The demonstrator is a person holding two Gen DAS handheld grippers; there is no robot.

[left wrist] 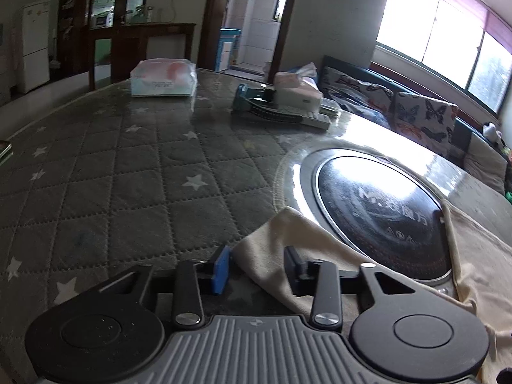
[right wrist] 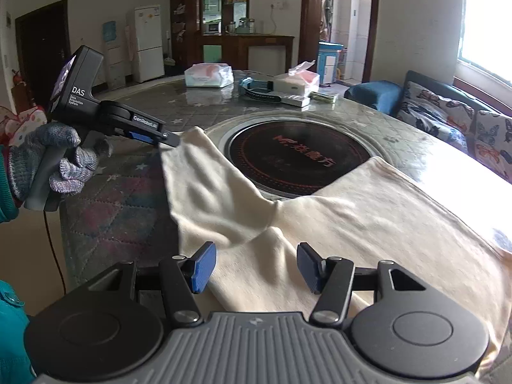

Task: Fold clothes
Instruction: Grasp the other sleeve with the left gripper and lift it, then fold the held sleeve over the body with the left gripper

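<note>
Nearest the left wrist camera, the left hand-held gripper (left wrist: 257,267) has its blue-padded fingers apart, with a corner of the cream-coloured cotton garment (left wrist: 288,249) lying between them; whether the pads touch the cloth is hard to tell from this low angle. Its lower housing fills the bottom of the view and hides the counter edge beneath it.

From the right wrist view, the right hand-held gripper (right wrist: 256,267) also stands with its fingers apart, hovering over the near part of the cream garment (right wrist: 368,224), gripping nothing. The garment lies spread on the round counter covered in grey quilted star-patterned cloth under glass (right wrist: 134,192). Two of its ends reach forward onto the black circular induction cooktop set into the counter's middle (right wrist: 297,156), covering its near rim. The garment's right side runs out of view, and window glare washes out the far right counter surface.

In that same view the left gripper's body (right wrist: 105,112) appears at the left, held by a hand in a grey knitted glove (right wrist: 54,163), its tip at the garment's left corner; from the side its finger gap is not readable.

Farther back sit a white plastic tissue pack (right wrist: 208,75), an opened tissue box (right wrist: 297,81) and a blue-and-black strap-like item (right wrist: 256,91) too small to identify.
</note>
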